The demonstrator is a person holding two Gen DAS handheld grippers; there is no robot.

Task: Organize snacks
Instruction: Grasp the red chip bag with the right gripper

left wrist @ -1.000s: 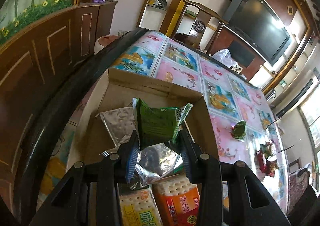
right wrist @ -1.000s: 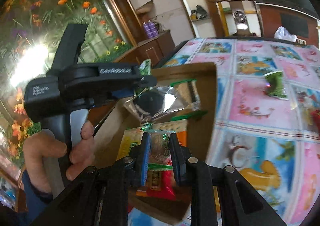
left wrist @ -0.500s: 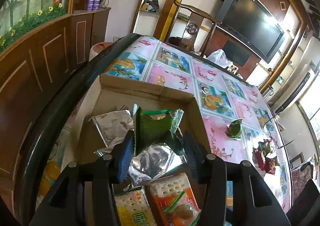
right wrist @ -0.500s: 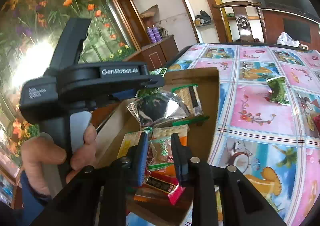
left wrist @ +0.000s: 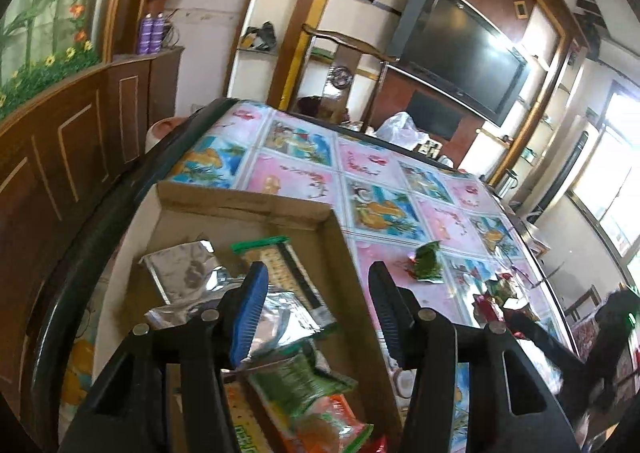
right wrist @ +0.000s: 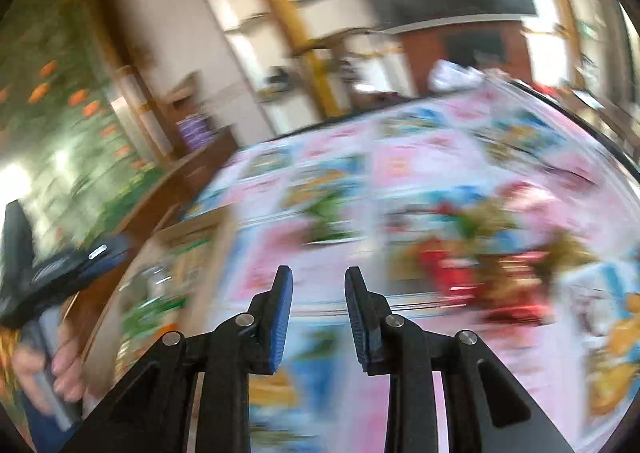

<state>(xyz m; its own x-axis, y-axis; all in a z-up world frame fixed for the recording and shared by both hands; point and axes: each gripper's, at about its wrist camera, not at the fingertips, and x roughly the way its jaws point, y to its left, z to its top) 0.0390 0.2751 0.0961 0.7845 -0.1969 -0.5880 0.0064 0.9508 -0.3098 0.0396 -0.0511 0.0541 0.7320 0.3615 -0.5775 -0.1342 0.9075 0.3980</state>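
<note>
Patterned tablecloth [left wrist: 372,169], illegible snack packets [left wrist: 300,381]

My right gripper [right wrist: 318,285] hangs over the patterned surface [right wrist: 420,169] with its jaws a little apart and nothing between them. The picture is badly blurred. At the left edge I see a hand [right wrist: 44,369] on the left gripper [right wrist: 60,269], beside the cardboard box [right wrist: 192,225]; red and green snack packets [right wrist: 464,265] smear to the right.

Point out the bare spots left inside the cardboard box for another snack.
Cardboard box: bare floor along the far wall, beyond the silver packet and cracker pack, and beside the right wall. The near end, around the green packet, is crowded.
</note>
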